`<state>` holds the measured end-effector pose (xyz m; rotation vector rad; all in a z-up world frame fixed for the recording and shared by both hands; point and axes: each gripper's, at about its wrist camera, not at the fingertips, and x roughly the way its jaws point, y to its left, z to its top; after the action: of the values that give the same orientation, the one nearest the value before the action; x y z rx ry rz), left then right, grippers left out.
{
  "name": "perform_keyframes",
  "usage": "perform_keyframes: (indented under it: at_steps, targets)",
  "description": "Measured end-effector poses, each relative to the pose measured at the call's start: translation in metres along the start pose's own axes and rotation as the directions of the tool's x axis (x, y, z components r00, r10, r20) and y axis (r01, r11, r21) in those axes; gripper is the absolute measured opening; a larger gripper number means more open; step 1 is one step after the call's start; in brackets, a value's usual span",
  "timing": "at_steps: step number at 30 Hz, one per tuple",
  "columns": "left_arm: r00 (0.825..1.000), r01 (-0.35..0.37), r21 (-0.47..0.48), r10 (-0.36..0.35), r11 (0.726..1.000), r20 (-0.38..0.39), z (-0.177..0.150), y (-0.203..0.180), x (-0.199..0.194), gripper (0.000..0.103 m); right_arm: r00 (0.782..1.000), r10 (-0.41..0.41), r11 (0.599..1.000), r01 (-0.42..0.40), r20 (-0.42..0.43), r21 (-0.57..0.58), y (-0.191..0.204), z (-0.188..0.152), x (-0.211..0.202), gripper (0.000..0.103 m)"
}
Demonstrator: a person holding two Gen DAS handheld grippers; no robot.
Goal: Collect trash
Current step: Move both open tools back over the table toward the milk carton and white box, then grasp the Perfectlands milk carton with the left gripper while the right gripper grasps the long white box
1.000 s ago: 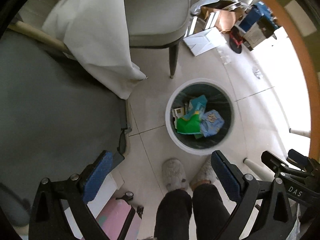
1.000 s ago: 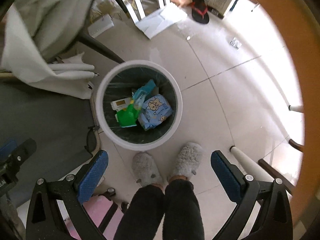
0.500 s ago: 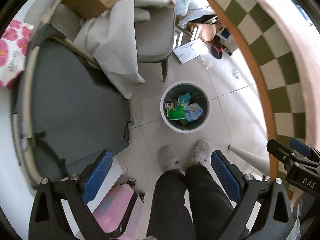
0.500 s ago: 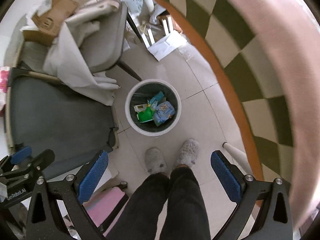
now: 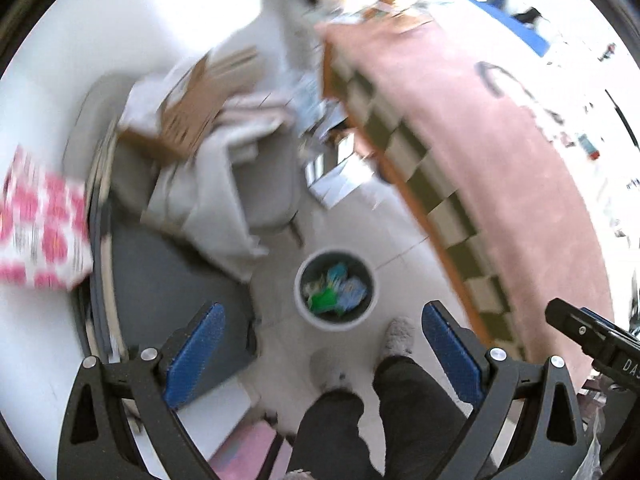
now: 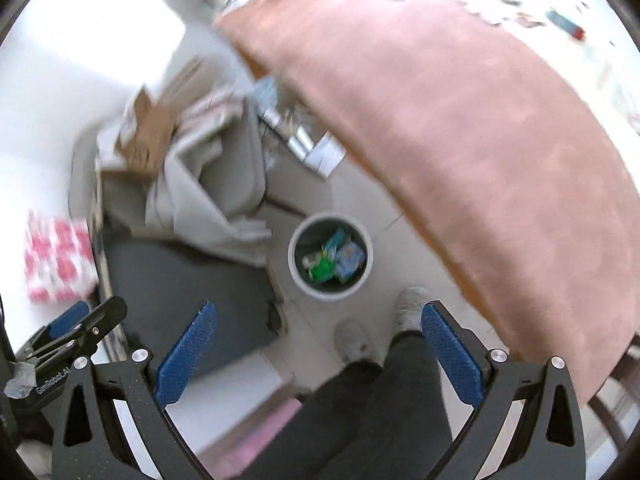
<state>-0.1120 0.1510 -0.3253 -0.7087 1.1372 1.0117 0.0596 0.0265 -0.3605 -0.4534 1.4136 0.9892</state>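
Trash (image 5: 335, 291) lies in a white-rimmed bin (image 5: 335, 322) on the tiled floor (image 5: 404, 264), beside the pink-clothed surface (image 6: 460, 128) and a draped chair (image 5: 248, 184). Left tongs (image 5: 324, 350) and right tongs (image 6: 318, 350) hang high above, both spread wide, holding nothing.

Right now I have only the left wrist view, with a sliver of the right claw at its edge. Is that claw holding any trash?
Observer: No; in the right wrist view the right claw stands open, nothing between its blue pads.
Operator: What lies ahead of it?
Observer: The white round plastic bin, on the floor just beyond its fingertips.
Operator: Anything near my left claw?
Observer: A grey crumpled scrap sits by its body at that view's left edge; too blurred to identify.
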Motion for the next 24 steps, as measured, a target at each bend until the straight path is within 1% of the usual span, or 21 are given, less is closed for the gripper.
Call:
perform_keyframes:
  at_steps: [2, 3, 6, 8, 9, 11, 14, 15, 17, 18, 19, 20, 21, 22, 23, 24]
  targets:
    - [0.999, 0.003, 0.047, -0.005, 0.999, 0.038, 0.025, -0.036, -0.007, 0.101, 0.999, -0.026, 0.998, 0.024, 0.039, 0.058, -0.030, 0.021, -0.022, 0.103]
    - [0.999, 0.006, 0.064, -0.009, 0.998, 0.045, 0.032, -0.047, -0.009, 0.101, 0.998, -0.043, 0.996, 0.039, 0.048, 0.083, -0.045, 0.030, -0.030, 0.103]
    - [0.997, 0.023, 0.170, -0.036, 0.985, 0.075, 0.067, -0.113, -0.015, 0.101, 0.993, -0.086, 0.976, 0.069, 0.076, 0.204, -0.113, 0.068, -0.059, 0.103]
    - [0.995, 0.027, 0.268, -0.052, 0.963, 0.088, 0.092, -0.167, -0.013, 0.101, 0.989, -0.121, 0.961, 0.096, 0.082, 0.258, -0.158, 0.091, -0.072, 0.103]
    - [0.994, 0.015, 0.329, -0.050, 0.944, 0.098, 0.106, -0.201, -0.010, 0.101, 0.987, -0.136, 0.953, 0.107, 0.086, 0.283, -0.179, 0.102, -0.077, 0.103]
    - [0.992, 0.005, 0.426, -0.059, 0.905, 0.113, 0.130, -0.256, -0.003, 0.101, 0.980, -0.185, 0.930, 0.151, 0.072, 0.335, -0.236, 0.131, -0.087, 0.103]
    - [0.990, -0.010, 0.579, -0.073, 0.815, 0.121, 0.167, -0.349, 0.013, 0.101, 0.968, -0.246, 0.889, 0.206, 0.047, 0.409, -0.319, 0.168, -0.092, 0.103]
    - [0.989, -0.021, 0.629, -0.075, 0.777, 0.126, 0.181, -0.385, 0.022, 0.101, 0.966, -0.256, 0.879, 0.217, 0.036, 0.425, -0.341, 0.177, -0.089, 0.103]
    - [0.989, -0.027, 0.711, -0.087, 0.702, 0.123, 0.200, -0.442, 0.038, 0.101, 0.962, -0.273, 0.851, 0.234, 0.016, 0.471, -0.398, 0.200, -0.086, 0.103]
    - [0.989, -0.028, 0.762, -0.092, 0.647, 0.115, 0.209, -0.476, 0.050, 0.101, 0.960, -0.280, 0.839, 0.242, 0.006, 0.487, -0.422, 0.209, -0.085, 0.103]
    - [0.990, -0.029, 0.798, -0.095, 0.602, 0.107, 0.216, -0.500, 0.060, 0.101, 0.959, -0.285, 0.831, 0.248, -0.003, 0.498, -0.438, 0.213, -0.084, 0.103]
    - [0.991, -0.030, 0.835, -0.093, 0.549, 0.097, 0.222, -0.526, 0.071, 0.101, 0.959, -0.283, 0.818, 0.251, -0.017, 0.517, -0.460, 0.221, -0.080, 0.103]
    - [0.993, -0.024, 0.875, -0.086, 0.484, 0.075, 0.227, -0.554, 0.086, 0.101, 0.961, -0.276, 0.812, 0.247, -0.026, 0.528, -0.474, 0.227, -0.078, 0.103]
    - [0.995, -0.024, 0.902, -0.075, 0.430, 0.062, 0.231, -0.576, 0.099, 0.101, 0.964, -0.264, 0.805, 0.242, -0.039, 0.542, -0.491, 0.235, -0.072, 0.103]
    - [0.996, -0.037, 0.922, -0.062, 0.385, 0.066, 0.234, -0.591, 0.109, 0.101, 0.965, -0.257, 0.802, 0.240, -0.048, 0.547, -0.502, 0.241, -0.069, 0.103]
    - [0.996, -0.055, 0.947, -0.047, 0.317, 0.074, 0.235, -0.610, 0.122, 0.101, 0.967, -0.250, 0.803, 0.240, -0.056, 0.546, -0.509, 0.246, -0.064, 0.103]
